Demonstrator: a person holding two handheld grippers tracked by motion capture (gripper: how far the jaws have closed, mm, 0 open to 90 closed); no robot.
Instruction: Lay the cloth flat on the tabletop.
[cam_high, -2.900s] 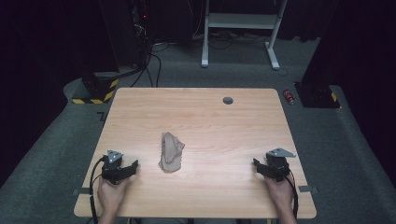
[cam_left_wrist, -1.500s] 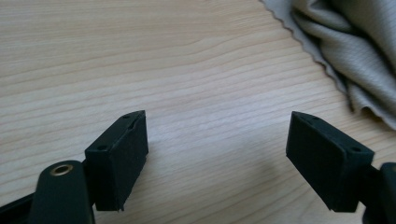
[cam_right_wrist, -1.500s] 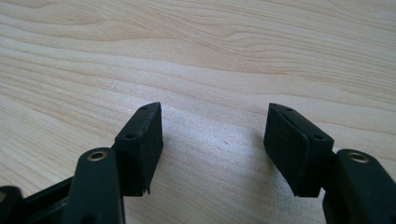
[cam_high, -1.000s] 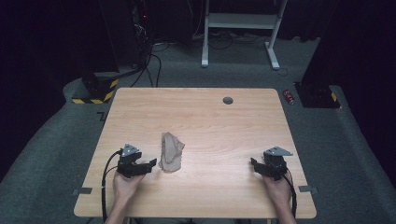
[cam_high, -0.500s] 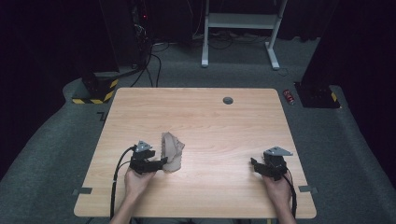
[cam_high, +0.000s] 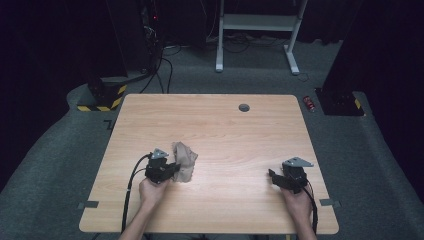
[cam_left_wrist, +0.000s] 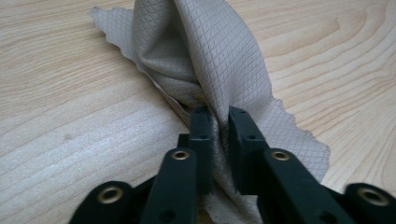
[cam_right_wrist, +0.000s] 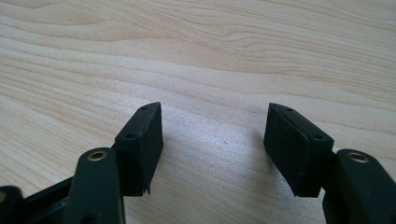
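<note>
Moved in from 8 o'clock, the left gripper (cam_left_wrist: 215, 116) is now clamped on the cloth (cam_left_wrist: 210, 56), ready for lifting; the right gripper (cam_right_wrist: 215, 140) is held agape.

No text, label, brand, number or sign can be read anywhere here.

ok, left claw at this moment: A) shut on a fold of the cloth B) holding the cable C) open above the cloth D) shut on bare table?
A: in the left gripper view the left claw has its jaws pinched on a raised fold of the grey quilted cloth, which lies on the wooden table; the right claw stands open over bare wood.
</note>
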